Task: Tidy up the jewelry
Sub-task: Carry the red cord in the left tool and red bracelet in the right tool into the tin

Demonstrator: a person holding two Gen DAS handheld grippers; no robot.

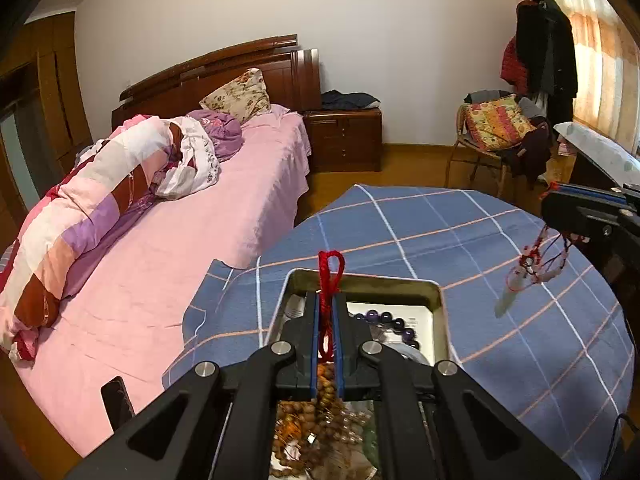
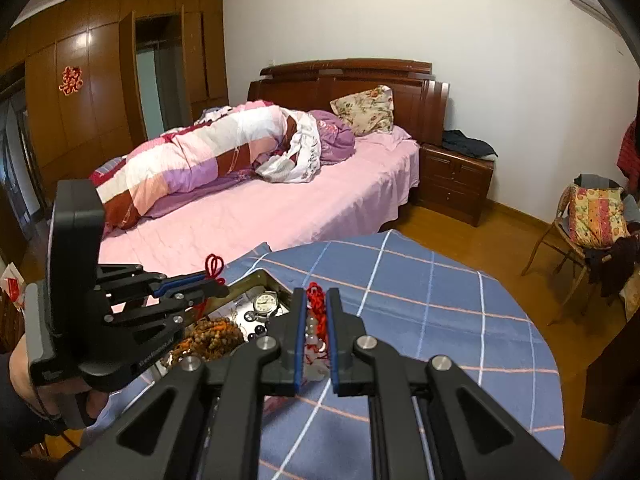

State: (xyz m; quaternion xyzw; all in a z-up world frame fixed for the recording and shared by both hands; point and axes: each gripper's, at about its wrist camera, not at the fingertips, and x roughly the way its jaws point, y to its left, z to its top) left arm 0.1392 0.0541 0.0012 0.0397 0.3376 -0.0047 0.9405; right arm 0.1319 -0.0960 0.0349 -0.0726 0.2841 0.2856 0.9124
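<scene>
Gripping a red cord (image 1: 329, 280), the left tongs (image 1: 328, 300) are fully closed on it above the metal tray (image 1: 436, 300), which sits on the near left part of the table (image 1: 480, 240) under a blue checked cloth. A string of brown wooden beads (image 1: 320, 400) hangs from this cord below the jaws, over the tray. The right tongs (image 2: 316, 312) are closed almost completely on a second bundle of red cord (image 2: 316, 300); its pale jade-like pendant (image 1: 502, 306) dangles clear of the cloth, to the right of the tray.

Handling judgement: both pieces are light and limp. Cords offer no stiffness, so each load swings freely and can tangle with neighbouring items. The pendant looks brittle; lower it gently, avoiding contact with the tray rim. The beads are sturdy but bulky and may snag on the purple bead bracelet (image 1: 392, 320) and the wristwatch (image 2: 265, 302) lying in the tray. Take hold at the cord loop or knot, not at the stones.
</scene>
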